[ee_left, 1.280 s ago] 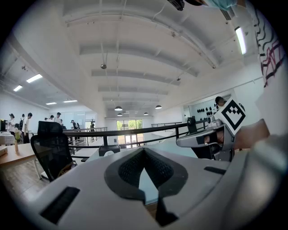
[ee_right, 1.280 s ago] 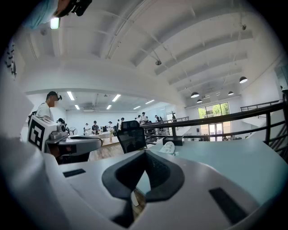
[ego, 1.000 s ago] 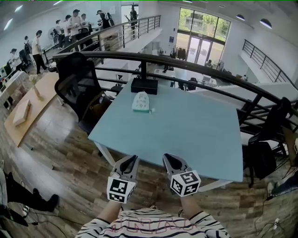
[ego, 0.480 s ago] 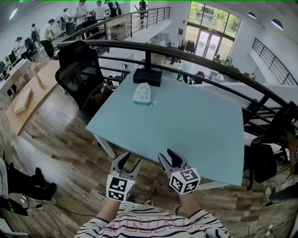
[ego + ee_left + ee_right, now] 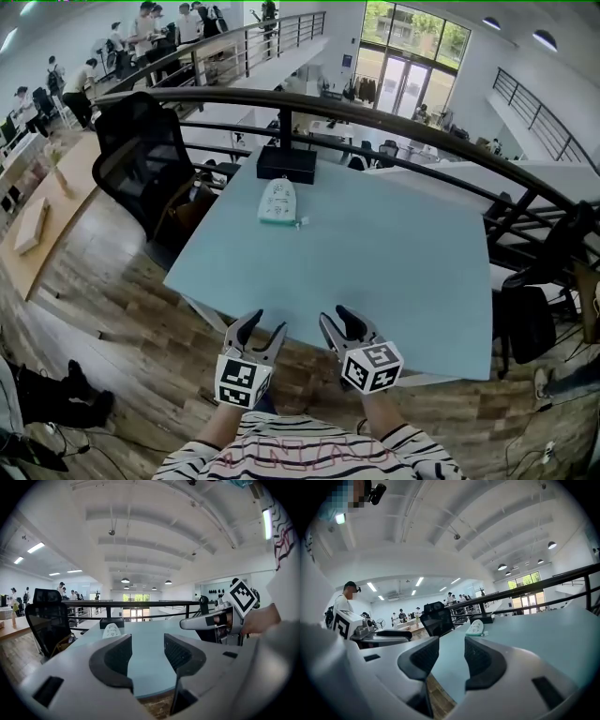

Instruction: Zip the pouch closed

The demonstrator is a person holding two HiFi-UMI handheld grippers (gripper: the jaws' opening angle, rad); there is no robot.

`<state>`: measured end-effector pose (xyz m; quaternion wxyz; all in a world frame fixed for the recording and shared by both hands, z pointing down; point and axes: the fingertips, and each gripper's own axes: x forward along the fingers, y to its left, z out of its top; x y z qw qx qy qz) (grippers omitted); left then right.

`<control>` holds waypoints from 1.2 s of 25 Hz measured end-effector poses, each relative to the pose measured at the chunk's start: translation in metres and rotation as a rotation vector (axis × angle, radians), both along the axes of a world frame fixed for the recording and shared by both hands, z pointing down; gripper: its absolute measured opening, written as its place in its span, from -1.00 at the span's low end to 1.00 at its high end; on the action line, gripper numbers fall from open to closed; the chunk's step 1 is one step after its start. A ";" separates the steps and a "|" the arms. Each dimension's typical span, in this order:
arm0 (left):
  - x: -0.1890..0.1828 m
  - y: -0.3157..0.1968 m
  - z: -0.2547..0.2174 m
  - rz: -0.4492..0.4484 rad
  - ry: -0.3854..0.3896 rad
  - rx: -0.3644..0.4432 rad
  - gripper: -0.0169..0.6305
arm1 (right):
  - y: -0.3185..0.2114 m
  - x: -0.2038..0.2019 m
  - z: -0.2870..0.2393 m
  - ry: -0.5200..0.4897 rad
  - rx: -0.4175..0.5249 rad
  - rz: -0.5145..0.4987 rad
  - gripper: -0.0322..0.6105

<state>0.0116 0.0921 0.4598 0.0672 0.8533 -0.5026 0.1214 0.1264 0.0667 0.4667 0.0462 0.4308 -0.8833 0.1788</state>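
You are holding the left gripper point(image 5: 267, 323) low over the near edge of the table, and its jaws have just been opening. They are now standing wide apart with nothing between them; only the tabletop is showing through the gap. You are holding the right gripper point(image 5: 336, 317) just beside it, on its right. Its jaws have also just been opening and are gaping wide, gripping nothing. Both grippers are pointing away from you across the table, tilting slightly downward, each carrying its marker cube toward your striped sleeves point(image 5: 300, 457).

The pale blue table point(image 5: 394, 262) is stretching out ahead of the jaws, and its near half is lying bare. The pouch point(image 5: 278, 201), pale green and white, is lying flat on the far left part of the table, well apart from both grippers and touching neither. How far its zip is closed is too small to tell from here. A black box point(image 5: 287, 164) is sitting just beyond the pouch at the table's far edge.

A black office chair point(image 5: 141, 159) is standing off the table's far left corner on the wooden floor point(image 5: 112, 309). A dark curved railing point(image 5: 403, 117) is running behind the table, and people point(image 5: 150, 23) are standing far off at the upper left.
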 end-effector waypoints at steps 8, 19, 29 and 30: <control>-0.029 -0.074 -0.004 0.075 0.001 -0.002 -0.35 | -0.063 -0.030 0.001 0.006 -0.016 0.066 -0.35; -0.080 -0.153 0.002 0.191 -0.022 -0.011 -0.35 | -0.135 -0.077 0.005 -0.021 -0.017 0.188 -0.35; -0.098 -0.187 0.025 0.243 -0.014 -0.046 -0.35 | -0.160 -0.092 0.023 0.003 -0.054 0.253 -0.35; -0.099 -0.190 0.027 0.242 -0.012 -0.052 -0.35 | -0.163 -0.093 0.025 0.004 -0.061 0.253 -0.35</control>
